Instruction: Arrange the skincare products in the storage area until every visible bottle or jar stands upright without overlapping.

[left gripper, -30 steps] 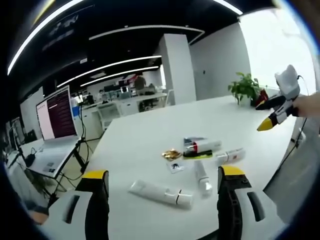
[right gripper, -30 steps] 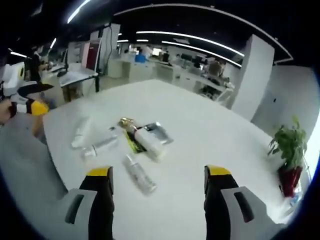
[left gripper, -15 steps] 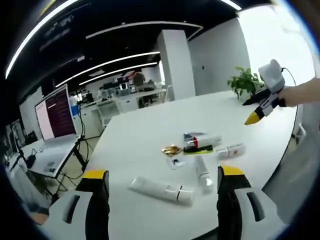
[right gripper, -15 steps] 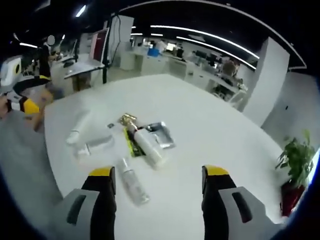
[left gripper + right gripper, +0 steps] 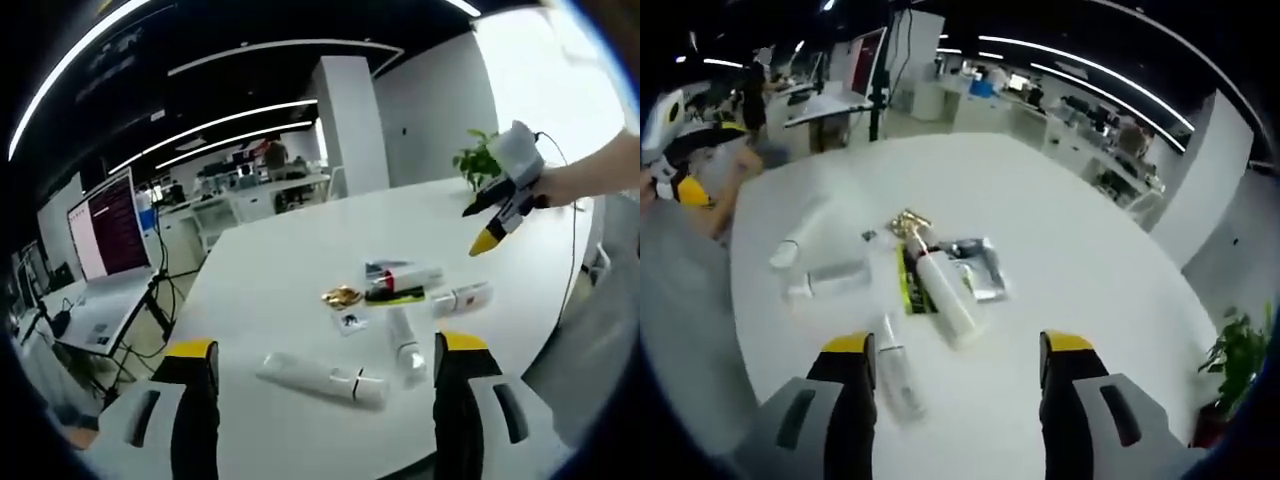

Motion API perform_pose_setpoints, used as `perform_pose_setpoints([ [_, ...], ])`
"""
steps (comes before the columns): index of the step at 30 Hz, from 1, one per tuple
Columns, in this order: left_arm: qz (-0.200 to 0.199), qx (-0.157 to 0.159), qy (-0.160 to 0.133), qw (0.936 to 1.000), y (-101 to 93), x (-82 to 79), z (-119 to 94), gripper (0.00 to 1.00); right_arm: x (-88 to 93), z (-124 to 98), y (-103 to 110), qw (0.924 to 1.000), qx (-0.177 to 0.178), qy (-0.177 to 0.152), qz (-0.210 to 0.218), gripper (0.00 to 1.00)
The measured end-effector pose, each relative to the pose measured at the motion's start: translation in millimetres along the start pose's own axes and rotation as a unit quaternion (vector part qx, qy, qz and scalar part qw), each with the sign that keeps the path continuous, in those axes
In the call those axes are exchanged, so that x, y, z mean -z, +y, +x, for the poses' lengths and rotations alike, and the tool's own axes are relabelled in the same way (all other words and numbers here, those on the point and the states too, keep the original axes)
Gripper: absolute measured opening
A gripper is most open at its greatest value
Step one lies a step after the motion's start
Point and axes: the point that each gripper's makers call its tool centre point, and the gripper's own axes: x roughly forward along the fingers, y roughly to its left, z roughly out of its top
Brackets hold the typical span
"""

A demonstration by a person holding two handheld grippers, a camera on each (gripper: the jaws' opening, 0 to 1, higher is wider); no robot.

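Several skincare items lie flat on the white table. A long white tube is nearest my left gripper, which hovers open with nothing held. Beyond lie a small clear bottle, a red-labelled tube, a white bottle on a green strip, and a gold piece. My right gripper hangs open over the white bottle, silver pack, clear bottle and two tubes. It also appears as the right gripper above the table's far side.
A potted plant stands at the table's far corner, also seen as the plant. A screen sits on a desk to the left of the table. My left gripper shows at the table's edge, held by a hand.
The right gripper has come in over the table and tipped down toward the products, which now sit closer between its jaws. The left gripper has hardly moved. No item has shifted.
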Motion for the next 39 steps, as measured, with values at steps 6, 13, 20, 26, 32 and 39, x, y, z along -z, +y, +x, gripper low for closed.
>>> perform_pose_setpoints([
  [6,-0.002,-0.002,-0.001,1.0,1.6,0.1,1,0.83,0.2,16,-1,0.9996,-0.014,0.016,-0.015,0.62],
  [13,-0.003,-0.005,0.0,1.0,2.7,-0.1,1,0.83,-1.5,35,2,0.998,-0.039,0.033,-0.037,0.61],
  [20,-0.002,-0.001,0.001,1.0,0.2,-0.6,1,0.83,-3.2,47,3,0.9959,-0.054,0.044,-0.057,0.58],
  [26,-0.001,0.0,0.003,1.0,0.4,1.4,2,0.83,-7.5,58,7,0.9927,-0.077,0.052,-0.076,0.57],
  [32,-0.001,-0.004,0.004,1.0,3.0,2.8,1,0.82,-15.8,74,11,0.9898,-0.101,0.054,-0.084,0.56],
  [39,-0.001,-0.008,0.008,0.9999,4.8,5.6,2,0.82,-8.7,99,16,0.9839,-0.127,0.083,-0.094,0.55],
])
